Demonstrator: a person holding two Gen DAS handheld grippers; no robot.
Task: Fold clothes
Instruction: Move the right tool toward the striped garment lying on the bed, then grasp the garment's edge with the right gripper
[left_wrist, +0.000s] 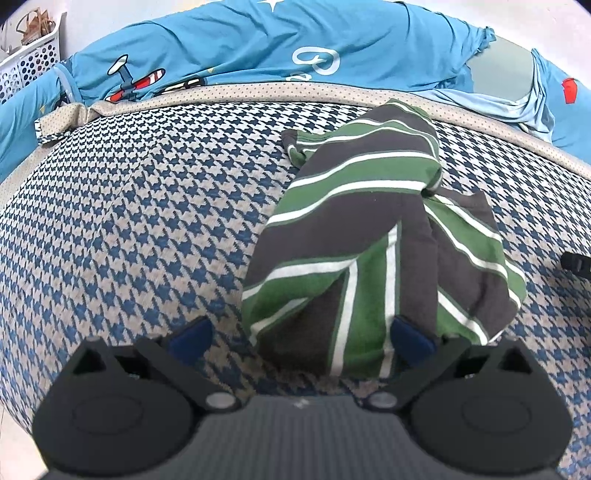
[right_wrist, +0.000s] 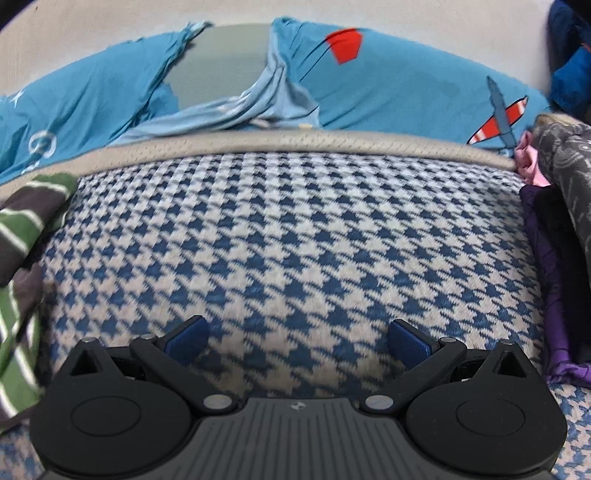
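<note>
A crumpled garment with green, grey and white stripes (left_wrist: 369, 236) lies on the blue-and-white houndstooth cover (left_wrist: 129, 221). My left gripper (left_wrist: 301, 338) is open just in front of it. The garment's near edge lies between the two blue pads (left_wrist: 410, 341), and neither pad is pressed on it. In the right wrist view the same striped garment (right_wrist: 22, 258) shows at the far left edge. My right gripper (right_wrist: 297, 338) is open over bare houndstooth cover (right_wrist: 295, 229), holding nothing.
A bright blue sheet with aeroplane prints (left_wrist: 258, 48) is bunched along the far side, behind a beige border (left_wrist: 258, 92). A white perforated basket (left_wrist: 33, 62) stands at the far left. A heap of purple, grey and pink clothes (right_wrist: 557, 221) sits at the right.
</note>
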